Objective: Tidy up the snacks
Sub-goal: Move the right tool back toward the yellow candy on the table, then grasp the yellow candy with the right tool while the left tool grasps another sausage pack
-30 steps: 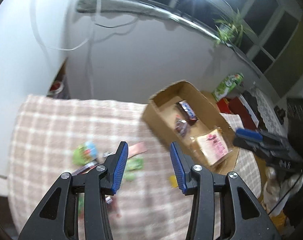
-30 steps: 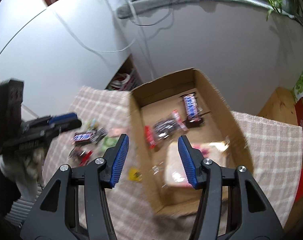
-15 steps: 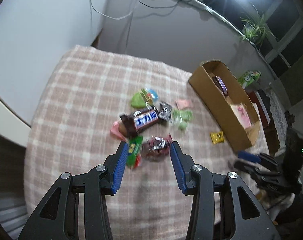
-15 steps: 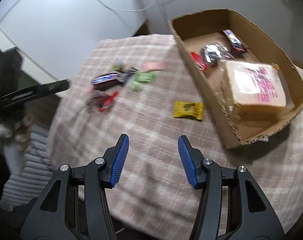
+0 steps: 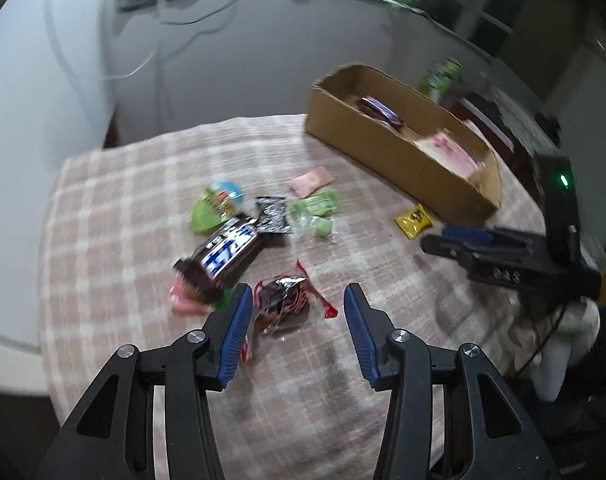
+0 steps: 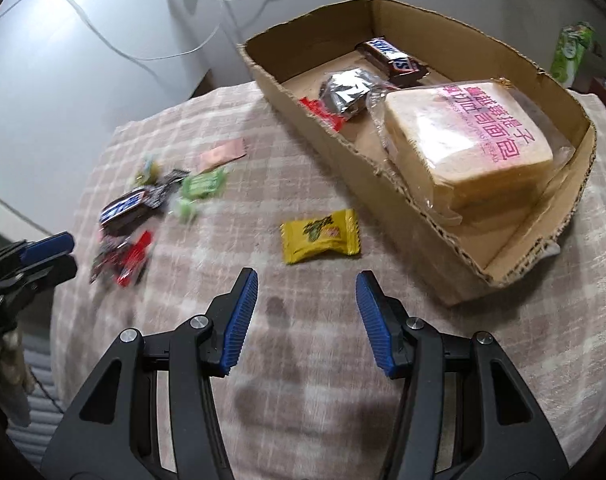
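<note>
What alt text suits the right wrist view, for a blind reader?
Open right gripper hovers near a yellow candy packet on a pink checked tablecloth. Beside it, a brown cardboard box holds wrapped sliced bread.

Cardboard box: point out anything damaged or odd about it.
The cardboard box has a ragged, torn near wall, its corrugated edge jagged rather than cleanly cut. Inside, the bread pack lies flat and looks intact.

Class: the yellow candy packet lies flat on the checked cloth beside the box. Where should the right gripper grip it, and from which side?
Probably from above: the yellow candy packet lies flat, so the open right gripper should pinch its puffy middle, not the thin crimped ends.
</note>
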Tool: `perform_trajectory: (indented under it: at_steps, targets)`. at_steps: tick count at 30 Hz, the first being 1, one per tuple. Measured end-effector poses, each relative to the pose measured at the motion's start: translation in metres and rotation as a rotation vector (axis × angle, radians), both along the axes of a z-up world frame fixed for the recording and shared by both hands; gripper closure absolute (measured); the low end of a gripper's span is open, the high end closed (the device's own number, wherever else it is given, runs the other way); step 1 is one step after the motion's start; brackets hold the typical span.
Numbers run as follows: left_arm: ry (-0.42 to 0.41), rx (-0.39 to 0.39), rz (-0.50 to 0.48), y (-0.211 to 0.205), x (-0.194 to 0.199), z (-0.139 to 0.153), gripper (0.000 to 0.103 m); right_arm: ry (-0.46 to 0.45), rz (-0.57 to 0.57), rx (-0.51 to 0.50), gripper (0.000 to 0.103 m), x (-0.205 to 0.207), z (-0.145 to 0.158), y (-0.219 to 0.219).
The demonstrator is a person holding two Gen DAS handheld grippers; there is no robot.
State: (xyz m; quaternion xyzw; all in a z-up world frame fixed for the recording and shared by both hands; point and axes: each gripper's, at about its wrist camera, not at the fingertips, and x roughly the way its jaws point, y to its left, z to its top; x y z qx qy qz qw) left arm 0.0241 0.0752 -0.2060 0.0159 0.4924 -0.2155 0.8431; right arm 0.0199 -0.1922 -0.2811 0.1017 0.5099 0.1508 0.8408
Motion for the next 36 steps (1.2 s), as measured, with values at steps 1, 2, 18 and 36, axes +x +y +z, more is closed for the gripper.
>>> perform_trajectory:
  at_steps: [1, 2, 18, 36]
  targets:
    - [-0.005, 0.01, -0.022, -0.002, 0.001, -0.001, 0.056, 0.001, -0.014, -0.002, 0.049, 0.002, -0.002, 0.001]
    - [-0.008, 0.017, -0.046, -0.004, 0.003, -0.003, 0.056, -0.002, -0.023, -0.007, 0.049, 0.003, -0.003, 0.002]
    - [-0.012, 0.114, -0.241, -0.02, 0.009, -0.022, 0.049, -0.047, -0.01, -0.056, 0.049, 0.033, -0.004, 0.04]
    - [-0.022, 0.2, -0.278, -0.026, 0.018, -0.046, 0.057, -0.052, 0.007, -0.149, 0.093, 0.027, -0.005, 0.033]
